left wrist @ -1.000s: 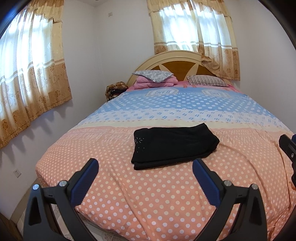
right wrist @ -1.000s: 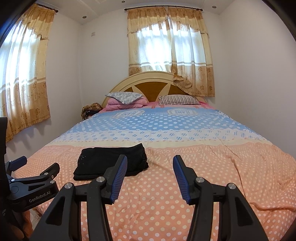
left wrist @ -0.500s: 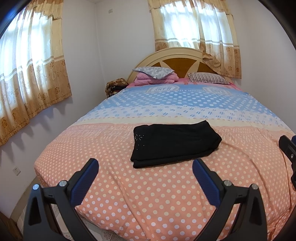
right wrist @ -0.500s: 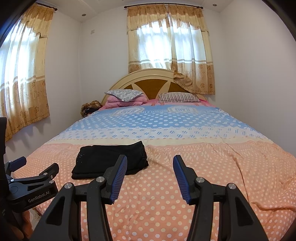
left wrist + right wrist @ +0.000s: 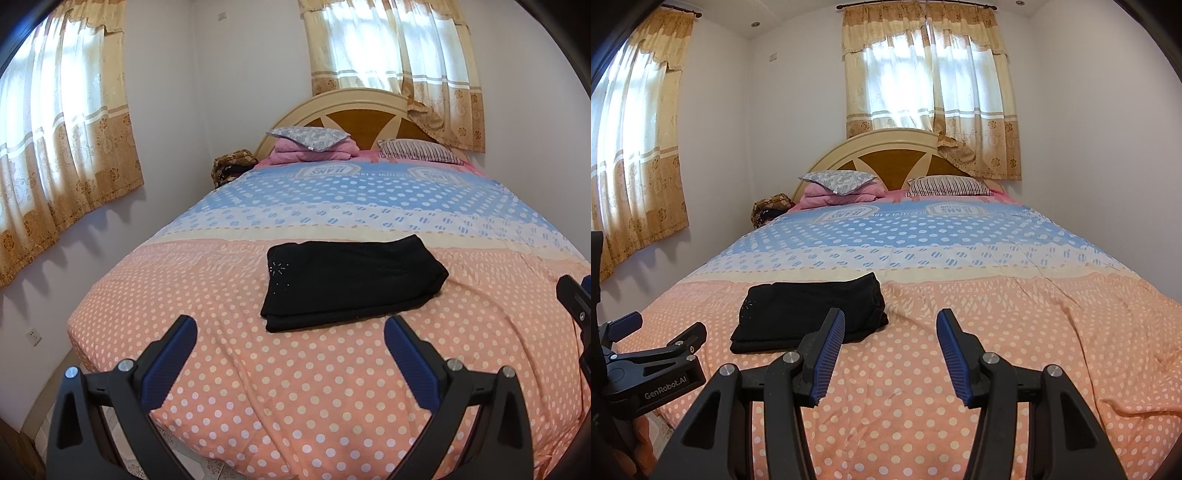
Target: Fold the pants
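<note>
Black pants (image 5: 351,280) lie folded into a flat rectangle on the orange dotted part of the bedspread (image 5: 295,387), small sparkly studs near their left edge. My left gripper (image 5: 290,332) hovers just short of them, jaws wide apart and empty. In the right wrist view the pants (image 5: 809,314) sit left of centre, partly behind the left finger. My right gripper (image 5: 890,326) stands open over bare bedspread (image 5: 997,332), to the right of the pants, nothing between its blue pads. The left gripper (image 5: 661,332) shows at that view's left edge.
Pillows (image 5: 949,185) and a folded pink blanket (image 5: 834,195) lie at the wooden headboard (image 5: 894,158). Curtained windows (image 5: 931,81) are behind the bed and on the left wall. A brown bag (image 5: 232,168) sits beside the bed's far left corner.
Both views have tilted very slightly, so the bed and pants sit a little higher in frame. The pants lie still and both grippers keep the same opening.
</note>
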